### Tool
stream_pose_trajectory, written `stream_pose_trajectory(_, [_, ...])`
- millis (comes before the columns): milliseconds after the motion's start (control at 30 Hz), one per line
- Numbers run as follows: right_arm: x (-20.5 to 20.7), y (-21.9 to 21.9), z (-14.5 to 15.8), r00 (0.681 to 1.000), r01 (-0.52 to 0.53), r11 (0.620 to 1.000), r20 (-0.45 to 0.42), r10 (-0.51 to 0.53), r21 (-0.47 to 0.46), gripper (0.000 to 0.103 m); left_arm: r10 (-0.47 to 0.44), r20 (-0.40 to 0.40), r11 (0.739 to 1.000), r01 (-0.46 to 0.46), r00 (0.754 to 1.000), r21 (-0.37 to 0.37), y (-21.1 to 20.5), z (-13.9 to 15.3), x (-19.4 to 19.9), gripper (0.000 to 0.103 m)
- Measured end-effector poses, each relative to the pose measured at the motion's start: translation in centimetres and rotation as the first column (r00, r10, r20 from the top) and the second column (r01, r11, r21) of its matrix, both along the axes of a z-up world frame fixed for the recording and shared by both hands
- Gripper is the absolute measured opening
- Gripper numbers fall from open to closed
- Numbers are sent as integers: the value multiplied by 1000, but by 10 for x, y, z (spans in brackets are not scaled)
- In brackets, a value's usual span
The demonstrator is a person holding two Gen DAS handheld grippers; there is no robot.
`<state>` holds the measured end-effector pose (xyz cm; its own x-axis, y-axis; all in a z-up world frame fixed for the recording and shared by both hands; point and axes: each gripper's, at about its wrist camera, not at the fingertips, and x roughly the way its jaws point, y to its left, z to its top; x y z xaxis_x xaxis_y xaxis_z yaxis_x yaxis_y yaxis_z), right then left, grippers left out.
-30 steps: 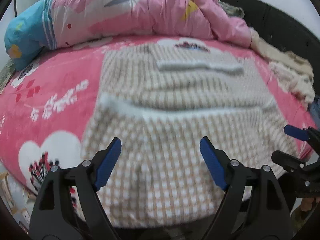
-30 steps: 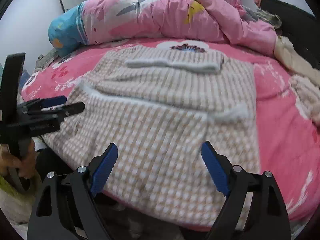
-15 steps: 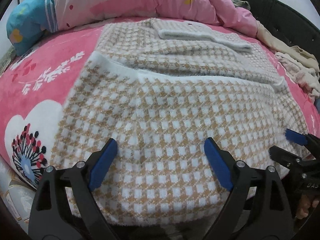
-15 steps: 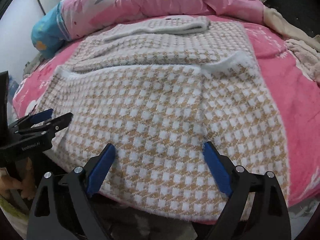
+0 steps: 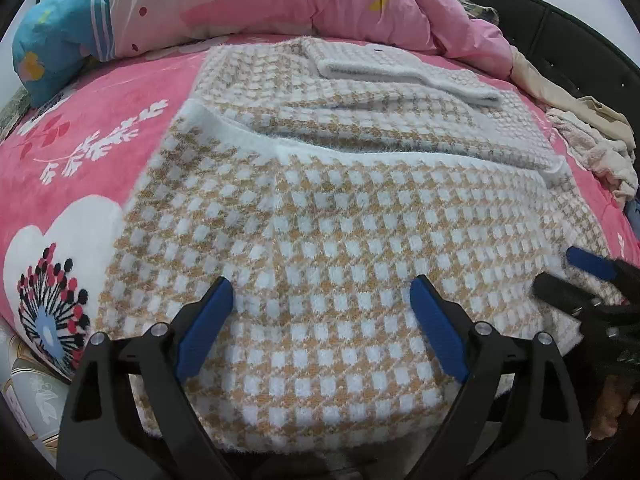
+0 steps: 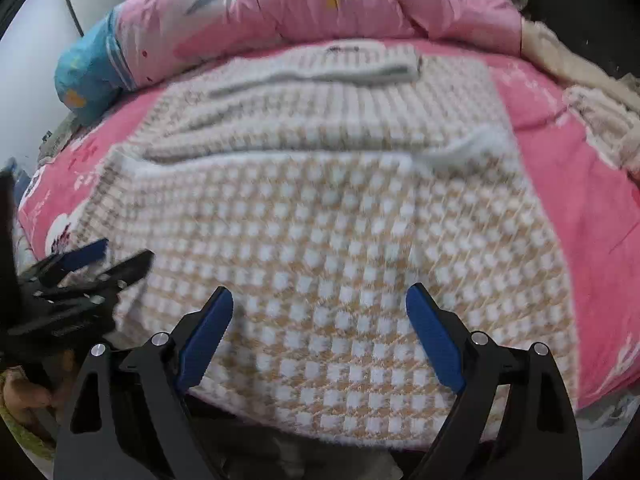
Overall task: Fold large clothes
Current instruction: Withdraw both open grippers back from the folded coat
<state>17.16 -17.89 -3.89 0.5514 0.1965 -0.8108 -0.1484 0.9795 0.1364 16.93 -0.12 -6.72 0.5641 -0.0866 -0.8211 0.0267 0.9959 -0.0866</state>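
Note:
A large fuzzy sweater (image 5: 340, 232) in a tan and white check lies flat on a pink bed, sleeves folded across its upper part; it also shows in the right wrist view (image 6: 340, 220). My left gripper (image 5: 322, 312) is open and empty, just above the sweater's near hem on its left side. My right gripper (image 6: 320, 320) is open and empty above the near hem on its right side. Each gripper shows at the edge of the other's view: the right gripper (image 5: 568, 276) and the left gripper (image 6: 108, 256).
A pink bedsheet (image 5: 100, 128) with a white heart and flower print covers the bed. A bunched pink quilt (image 5: 280, 4) and a blue pillow (image 5: 52, 48) lie at the far side. Cream clothes (image 5: 592, 148) are piled at the right by a black headboard (image 5: 560, 40).
Both grippers have come down and closer to the sweater's near hem. Their jaws stay open. The sweater has not moved.

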Motion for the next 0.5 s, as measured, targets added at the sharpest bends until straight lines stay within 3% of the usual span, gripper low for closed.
stream_pose_trajectory(200, [12,-1,-19,999,8,1000,-33,-8,-1,87,-6,-3,1000,6,1000,-1,2,-1,1,87])
stream_pose_trajectory(500, [12,-3,-18,999,24,1000,-36,-24,5,87,2,6,1000,-2,1000,1,0,-2,0,88])
